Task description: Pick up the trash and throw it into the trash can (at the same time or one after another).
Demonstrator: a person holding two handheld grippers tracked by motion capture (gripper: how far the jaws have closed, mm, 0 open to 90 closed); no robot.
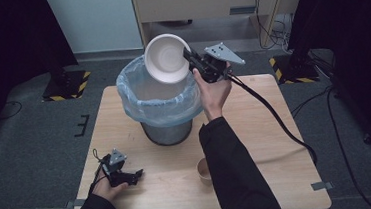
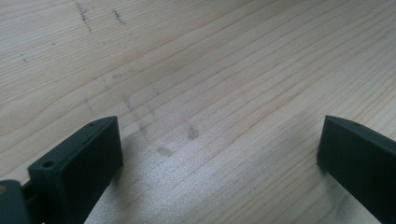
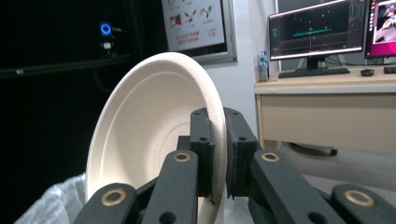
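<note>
Item: white bowl (image 1: 166, 58), paper or pulp by its look, held on edge above the bin (image 1: 159, 99). Location: over the far rim of the bin's blue liner bag (image 1: 138, 105), hollow side facing the high camera.

Holder: right gripper (image 1: 190, 59), jaws clamped on the bowl's rim (image 3: 215, 122), one jaw inside the wall and one outside.

Left gripper (image 1: 138, 175): resting low at the near left of the table (image 1: 269, 178), jaws standing wide apart with only bare wood between them.

Also present: a small cup (image 1: 204, 170) on the table beside the right sleeve.

Risks, as judged:
- The grip is a thin pinch at one point of the rim; the light wall could flex or slip and the bowl could swing or drop early.
- The bowl sits toward the bin's far edge; let go there, it could catch the rim or liner and fall behind the table.
- The loose liner could snag the bowl or be dragged inward.
- The right sleeve, drawn back, could knock the cup over.
</note>
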